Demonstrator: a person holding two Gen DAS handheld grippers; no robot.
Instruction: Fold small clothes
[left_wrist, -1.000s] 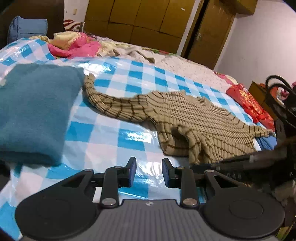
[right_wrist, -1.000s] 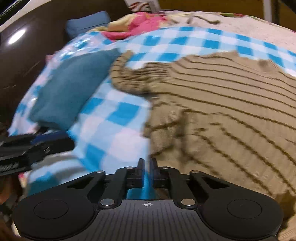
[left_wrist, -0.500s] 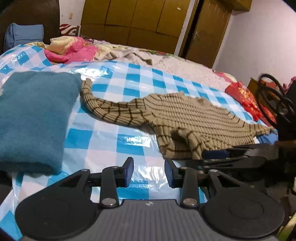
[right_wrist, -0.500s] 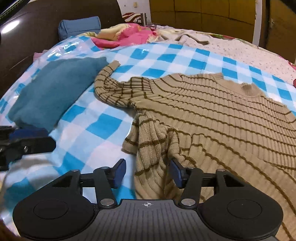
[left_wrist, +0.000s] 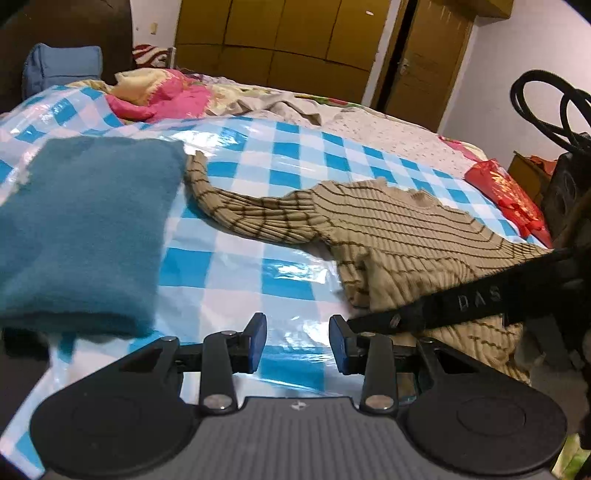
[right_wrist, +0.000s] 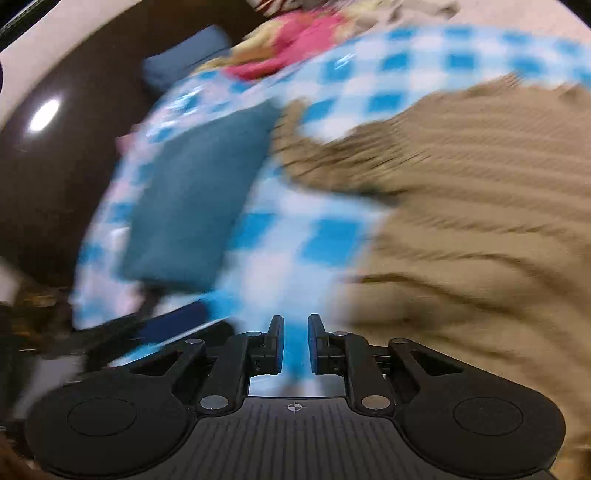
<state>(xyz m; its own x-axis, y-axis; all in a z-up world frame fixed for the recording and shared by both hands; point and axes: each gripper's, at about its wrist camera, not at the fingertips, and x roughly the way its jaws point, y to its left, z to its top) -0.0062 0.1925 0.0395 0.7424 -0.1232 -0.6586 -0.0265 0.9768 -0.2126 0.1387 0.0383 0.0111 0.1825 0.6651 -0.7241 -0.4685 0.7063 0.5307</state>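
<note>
A tan sweater (left_wrist: 388, 229) with dark stripes lies spread on the blue-and-white checked sheet (left_wrist: 288, 162), one sleeve reaching left toward a folded teal cloth (left_wrist: 85, 229). My left gripper (left_wrist: 297, 343) hovers open over bare sheet just left of the sweater's hem, with nothing between its fingers. A long black finger (left_wrist: 461, 299) of the right gripper crosses the sweater's lower hem. The right wrist view is blurred: my right gripper (right_wrist: 295, 343) is closing, its jaws a narrow gap apart with only sheet showing between them. The sweater (right_wrist: 480, 221) lies to its right and the teal cloth (right_wrist: 192, 206) to its left.
Pink and yellow bedding (left_wrist: 166, 96) and a blue pillow (left_wrist: 62, 70) lie at the bed's far end. A red bag (left_wrist: 509, 195) and black cables (left_wrist: 546, 107) sit at the right edge. A dark headboard (right_wrist: 55, 166) is on the left, wooden wardrobes (left_wrist: 288, 40) behind.
The right gripper went from shut to wide open over the sweater's hem, then narrowed again while swinging left, blurring its view. The left gripper's jaws widened slightly and it stayed in place.
</note>
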